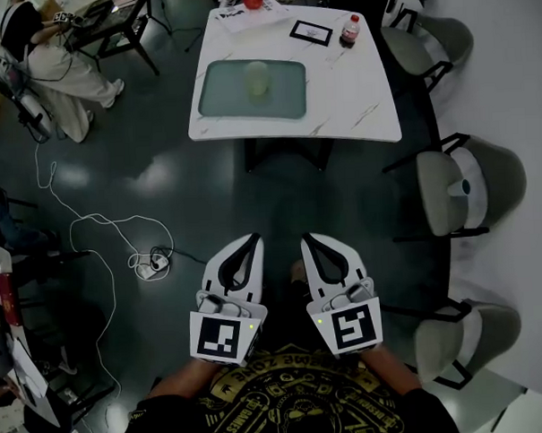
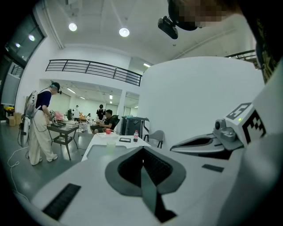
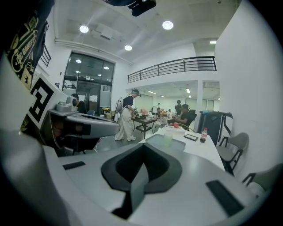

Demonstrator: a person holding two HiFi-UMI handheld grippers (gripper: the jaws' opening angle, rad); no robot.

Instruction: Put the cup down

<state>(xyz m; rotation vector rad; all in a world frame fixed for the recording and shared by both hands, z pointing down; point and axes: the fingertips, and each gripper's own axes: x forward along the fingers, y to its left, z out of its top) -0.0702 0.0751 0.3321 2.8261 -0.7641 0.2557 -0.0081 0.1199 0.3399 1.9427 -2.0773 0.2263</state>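
White surface point(image 1: 356, 100) ahead, cup point(image 1: 258, 77) on its tray point(image 1: 221, 104) | left tool point(image 1: 251, 243) and right tool point(image 1: 310, 243) side by side, short of surface | both closed, empty

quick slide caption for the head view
On the table, cup stands on tray; left gripper and right gripper shut, empty.

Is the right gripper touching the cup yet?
Apart. The head view shows the right gripper, shut and empty, over the floor, well short of the cup on the tray.
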